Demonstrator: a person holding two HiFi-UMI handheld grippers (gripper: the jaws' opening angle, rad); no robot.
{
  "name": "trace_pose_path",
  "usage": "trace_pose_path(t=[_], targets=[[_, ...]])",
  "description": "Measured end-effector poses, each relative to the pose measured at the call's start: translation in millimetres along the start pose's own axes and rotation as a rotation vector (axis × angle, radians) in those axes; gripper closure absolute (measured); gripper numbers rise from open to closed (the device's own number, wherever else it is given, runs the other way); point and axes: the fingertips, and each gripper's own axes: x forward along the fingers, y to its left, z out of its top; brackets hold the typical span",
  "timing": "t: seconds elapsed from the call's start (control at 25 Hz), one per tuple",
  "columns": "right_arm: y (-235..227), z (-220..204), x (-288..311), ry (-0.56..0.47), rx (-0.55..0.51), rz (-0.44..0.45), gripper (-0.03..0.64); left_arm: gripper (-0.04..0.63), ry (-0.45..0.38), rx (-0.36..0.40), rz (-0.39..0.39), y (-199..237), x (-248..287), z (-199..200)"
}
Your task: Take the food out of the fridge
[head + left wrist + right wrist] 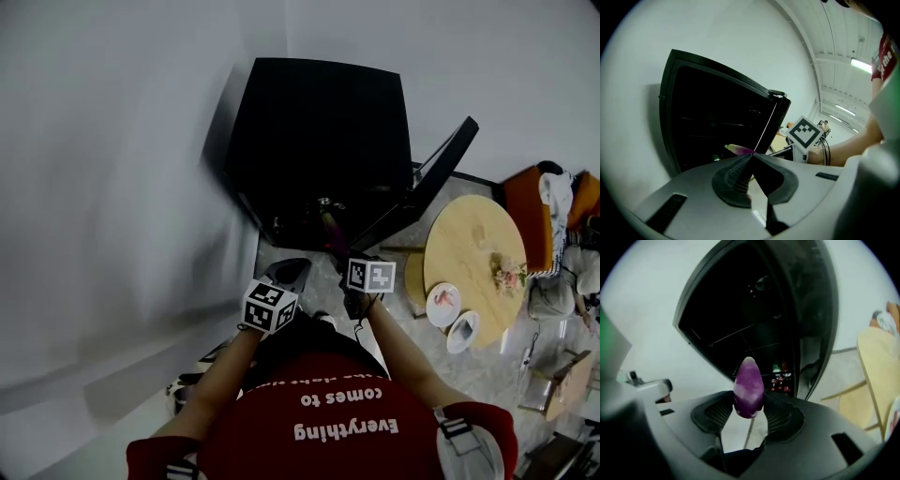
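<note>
White wall, open black fridge (319, 141): right gripper (749, 405) clamps purple eggplant (749, 385), left gripper (751, 161) shut and empty; extraction step, next probably carry it to round table (473, 234).

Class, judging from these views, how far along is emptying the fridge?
Done: the fridge door stands open. In hand: the right gripper holds a purple vegetable in front of the fridge; the left gripper is shut, empty. Left: red and green items sit low inside; the vegetable is not yet set down.
</note>
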Motion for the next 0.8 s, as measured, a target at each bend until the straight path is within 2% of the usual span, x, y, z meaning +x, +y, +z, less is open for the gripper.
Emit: trace_pose_path(t=[0.08, 0.24, 0.36, 0.48, 0.56, 0.8], targets=[[8, -8, -16, 0.001, 0.087, 0.093, 0.407, 0.589, -0.009, 0.008, 0.001, -5, -5, 0], [32, -23, -47, -0.003, 0.338, 0.371, 0.407, 0.589, -0.024, 0.059, 0.015, -20, -14, 2], [45, -19, -68, -0.054, 0.527, 0.572, 0.407, 0.589, -0.045, 0.075, 0.001, -34, -20, 8], [50, -9, -85, -0.112, 0.654, 0.722, 0.407, 0.589, -0.066, 0.096, -0.016, -49, -21, 16], [56, -2, -97, -0.133, 0.681, 0.797, 0.407, 0.589, -0.083, 0.113, -0.027, -59, -23, 22], [83, 20, -141, -0.18, 0.626, 0.984, 0.407, 0.589, -0.139, 0.119, -0.046, -76, -27, 42]])
